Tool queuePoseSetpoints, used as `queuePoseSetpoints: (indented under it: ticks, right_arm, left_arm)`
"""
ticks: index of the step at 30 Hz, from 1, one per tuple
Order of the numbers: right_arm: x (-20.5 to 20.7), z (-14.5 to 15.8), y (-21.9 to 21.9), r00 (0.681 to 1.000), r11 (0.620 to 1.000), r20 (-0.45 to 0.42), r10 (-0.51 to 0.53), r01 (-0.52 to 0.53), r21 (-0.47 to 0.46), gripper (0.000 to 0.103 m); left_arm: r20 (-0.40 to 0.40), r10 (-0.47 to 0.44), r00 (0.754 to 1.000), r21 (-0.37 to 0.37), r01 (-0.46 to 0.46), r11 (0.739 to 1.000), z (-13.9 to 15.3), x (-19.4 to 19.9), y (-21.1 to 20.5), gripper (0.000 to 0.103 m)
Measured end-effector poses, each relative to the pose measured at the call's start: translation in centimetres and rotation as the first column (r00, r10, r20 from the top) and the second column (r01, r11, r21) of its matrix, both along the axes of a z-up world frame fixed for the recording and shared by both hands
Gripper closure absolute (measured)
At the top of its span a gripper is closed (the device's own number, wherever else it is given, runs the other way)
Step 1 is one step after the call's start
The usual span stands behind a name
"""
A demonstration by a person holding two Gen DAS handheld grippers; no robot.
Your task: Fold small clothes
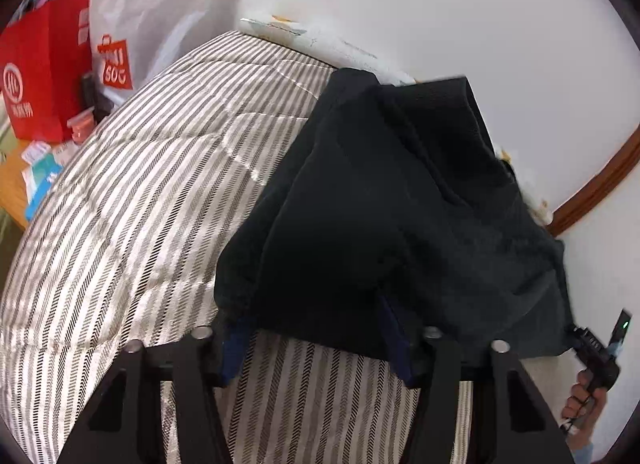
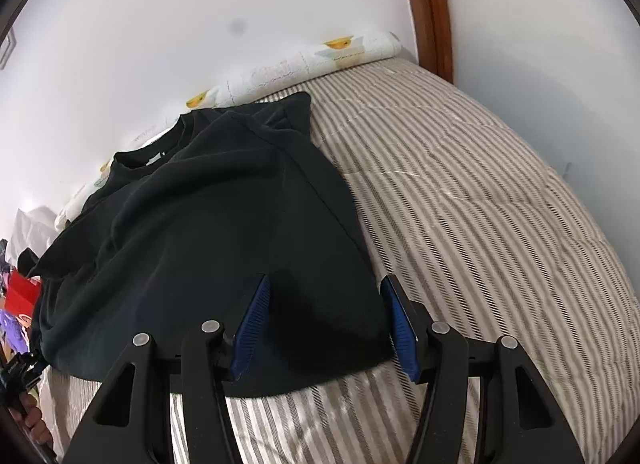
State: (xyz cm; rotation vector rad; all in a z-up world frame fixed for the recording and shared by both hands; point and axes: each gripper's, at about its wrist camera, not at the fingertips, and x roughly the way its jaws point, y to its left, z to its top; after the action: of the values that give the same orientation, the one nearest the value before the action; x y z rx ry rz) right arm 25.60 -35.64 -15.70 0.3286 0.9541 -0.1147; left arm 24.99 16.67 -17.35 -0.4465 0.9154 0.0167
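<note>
Left gripper [image 1: 320, 338]: fingertips hidden under the near hem of the dark T-shirt [image 1: 380, 200]; only the lower parts of the blue pads show below the cloth. Jaws stand partly apart with the hem draped over them. Whether the pads press any fabric cannot be told from this view.

Right gripper [image 2: 326, 300]: both blue ribbed pads in full view, jaws moderately wide, straddling the shirt's near right corner [image 2: 328, 328]. A gap shows between pads and cloth, so no grip.

The T-shirt lies spread on the bed [image 2: 480, 192], collar toward the wall [image 2: 160, 24], hem toward the grippers. Fabric is matte, soft knit, very dark, either black or deep navy. Ribbed round neckline; a pale label inside it is too small to read. The far sleeve is folded or bunched up; the left side is rumpled and its edge is lost at the frame border.

Bed cover: quilted, glossy cream with grey herringbone stripes. A white printed pillow [image 2: 320, 56] with yellow motifs lies along the wall, partly hidden behind the shirt. Curved brown wooden trim [image 2: 432, 4].

Left wrist view edges: red paper bag [image 1: 44, 64] and a white plastic bag [image 1: 140, 4], both with distorted, illegible lettering. The person's hand [image 1: 584, 396] holding the other handle is cut off at the rim.
</note>
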Motion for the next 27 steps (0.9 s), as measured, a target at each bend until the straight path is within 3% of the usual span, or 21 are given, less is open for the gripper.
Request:
queuePoseSetpoints:
  ticks: [1,3,4,9,18,27]
  right_arm:
    - [0.2,-0.2,0.3,1.000,1.000,-0.002,0.010,-0.010,-0.009,0.064]
    - [0.4,-0.4,1.0,0.999,0.999,-0.001,0.036,-0.036,-0.030,0.079]
    - [0.3,-0.2,1.3,0.999,0.998,0.008,0.041,-0.040,-0.048,0.085]
    - [-0.8,0.5,2.2,0.996,0.990,0.034,0.085,-0.080,-0.118,0.090]
    - [-4.0,1.9,2.6,0.993,0.986,0.049,0.108,-0.101,-0.134,0.091]
    - [-10.9,2.7,3.6,0.991,0.983,0.050,0.124,-0.116,-0.141,0.091]
  left_arm:
    - [-0.003,0.002,1.000,0.020,-0.002,1.000,0.0,0.0,-0.2,0.061]
    - [0.004,0.004,1.000,0.072,-0.005,0.997,0.1,-0.3,-0.8,0.086]
    - [0.008,0.002,1.000,0.086,-0.003,0.996,0.2,-0.4,-0.9,0.092]
    - [0.038,-0.026,0.999,0.144,0.020,0.989,1.1,-2.2,-1.5,0.094]
    - [0.051,-0.042,0.998,0.134,0.035,0.990,1.4,-7.0,-1.4,0.094]
    - [0.052,-0.062,0.997,0.134,0.055,0.989,0.6,-13.9,-2.1,0.094]
